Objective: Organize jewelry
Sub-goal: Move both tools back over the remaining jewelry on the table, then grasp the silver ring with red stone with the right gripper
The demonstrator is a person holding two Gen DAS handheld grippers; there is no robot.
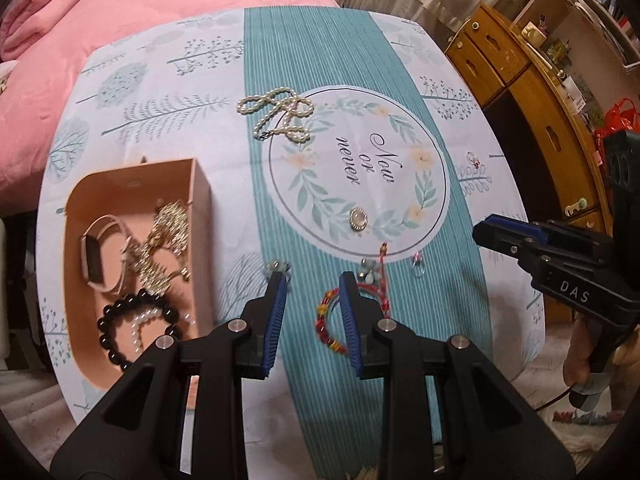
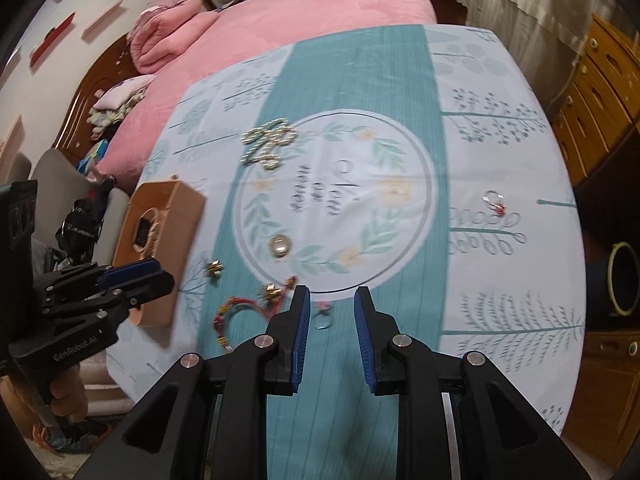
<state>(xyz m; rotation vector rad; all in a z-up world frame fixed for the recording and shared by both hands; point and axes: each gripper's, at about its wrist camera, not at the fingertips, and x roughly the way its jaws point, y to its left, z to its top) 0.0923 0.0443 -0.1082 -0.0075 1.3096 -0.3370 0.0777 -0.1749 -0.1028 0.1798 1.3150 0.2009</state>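
The tan cardboard box [image 1: 136, 184] lies open near the left edge of my table. It holds a pale bangle [image 1: 105, 254] with a dark rectangular face, a heap of glittering gold chain [image 1: 166, 240], a bracelet of glossy black round beads [image 1: 120, 328] and a small loop of white pearls [image 1: 144, 324] inside that bracelet.

Outside the box, on the tablecloth [image 1: 332, 52], lie the loose pieces. A long strand of cream oval pearls [image 1: 280, 114] is tangled at the rim of the printed wreath circle. A round, stone-set brooch [image 1: 357, 219] rests inside that circle. A woven red bracelet [image 1: 332, 320] with yellow and green flecks curves partly behind one finger of my left gripper [image 1: 313, 280], which is spread with nothing between its blue ribbed pads. A pale green flower charm [image 1: 368, 274] lies beside the bracelet's cord. A small ring [image 2: 322, 318] sits on the cloth just ahead of my right gripper [image 2: 332, 294], whose fingers also stand apart and unloaded. Another ring with a red stone [image 2: 495, 202] lies well apart to the right.

The cloth is white with teal trees and a ribbed teal band. Behind it stands a bed with a pink plush cover [image 2: 304, 8]; a wooden drawer chest [image 1: 516, 80] is to the right.
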